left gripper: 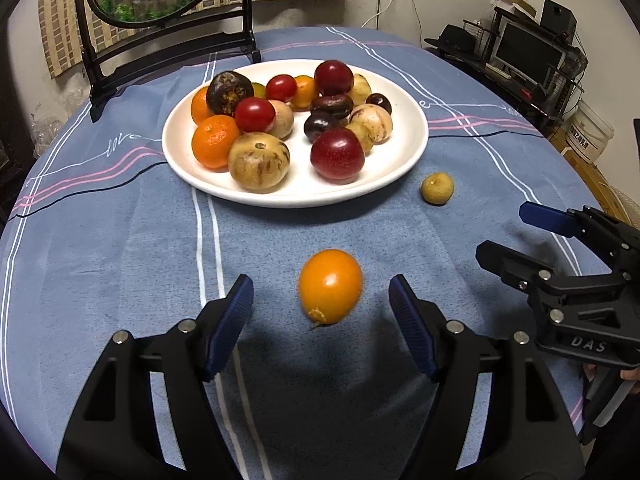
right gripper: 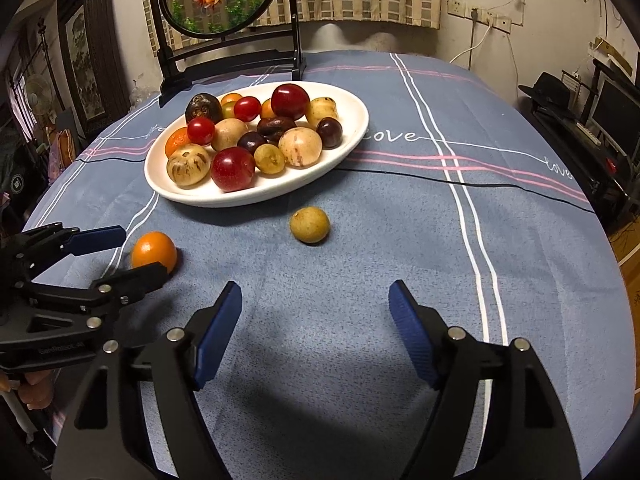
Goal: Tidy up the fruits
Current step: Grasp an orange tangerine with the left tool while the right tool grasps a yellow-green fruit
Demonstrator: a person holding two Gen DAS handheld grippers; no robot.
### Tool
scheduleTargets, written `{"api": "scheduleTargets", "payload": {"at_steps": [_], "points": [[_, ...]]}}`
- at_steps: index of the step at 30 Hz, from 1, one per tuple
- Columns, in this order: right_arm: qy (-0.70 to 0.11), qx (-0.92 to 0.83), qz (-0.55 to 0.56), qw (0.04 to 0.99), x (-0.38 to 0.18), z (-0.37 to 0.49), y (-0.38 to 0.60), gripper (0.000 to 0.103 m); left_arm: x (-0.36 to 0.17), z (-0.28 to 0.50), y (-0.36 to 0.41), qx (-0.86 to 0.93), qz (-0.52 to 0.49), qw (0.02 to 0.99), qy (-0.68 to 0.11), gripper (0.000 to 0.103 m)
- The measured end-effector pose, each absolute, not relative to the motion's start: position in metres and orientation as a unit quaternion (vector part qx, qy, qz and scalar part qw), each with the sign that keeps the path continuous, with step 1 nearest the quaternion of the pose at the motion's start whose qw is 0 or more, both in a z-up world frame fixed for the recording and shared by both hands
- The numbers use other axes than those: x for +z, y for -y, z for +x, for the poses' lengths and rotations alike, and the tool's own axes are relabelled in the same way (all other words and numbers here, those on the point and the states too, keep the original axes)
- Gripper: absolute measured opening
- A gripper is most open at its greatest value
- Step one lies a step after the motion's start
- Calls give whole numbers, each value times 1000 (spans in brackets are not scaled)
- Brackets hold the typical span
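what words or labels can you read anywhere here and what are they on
"love": script woven into the tablecloth, right of the white plate; repeated near the right edge and, in the left wrist view, left of the plate.
"DAS": raised letters on the right gripper body, seen from the left wrist.
Lettering on the left gripper body: too faint to read.
White bucket label: too blurred to read.

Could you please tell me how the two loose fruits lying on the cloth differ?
The orange fruit is bright and glossy; the tan fruit is dull, speckled and smaller. The orange one lies before the left gripper, the tan one nearer the plate. Both are off the plate, ungripped.
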State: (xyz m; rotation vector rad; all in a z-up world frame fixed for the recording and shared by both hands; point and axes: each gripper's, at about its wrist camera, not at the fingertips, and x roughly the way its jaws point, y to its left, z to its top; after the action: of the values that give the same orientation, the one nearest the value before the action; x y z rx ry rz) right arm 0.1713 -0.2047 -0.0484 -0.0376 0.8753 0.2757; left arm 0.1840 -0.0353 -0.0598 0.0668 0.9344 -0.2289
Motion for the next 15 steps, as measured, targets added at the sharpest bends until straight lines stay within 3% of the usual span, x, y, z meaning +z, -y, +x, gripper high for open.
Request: {"api": "scheduleTargets", "payload": {"at_steps": [2, 4, 5, 15], "points": [[-424, 134, -19, 896, -49, 172, 204, 76, -64, 187, 37, -116, 34, 881, -457, 66], [-426, 133, -20, 895, -50, 174, 203, 76, -69, 190, 39, -120, 38, 876, -466, 38], [-426, 133, -20, 895, -50, 174, 203, 76, -72, 192, 41, -125, 37, 871, -473, 36], [-433, 130, -45, 891, -52, 187, 192, 76, -73, 189, 43, -127, 47, 875, -464, 35]]}}
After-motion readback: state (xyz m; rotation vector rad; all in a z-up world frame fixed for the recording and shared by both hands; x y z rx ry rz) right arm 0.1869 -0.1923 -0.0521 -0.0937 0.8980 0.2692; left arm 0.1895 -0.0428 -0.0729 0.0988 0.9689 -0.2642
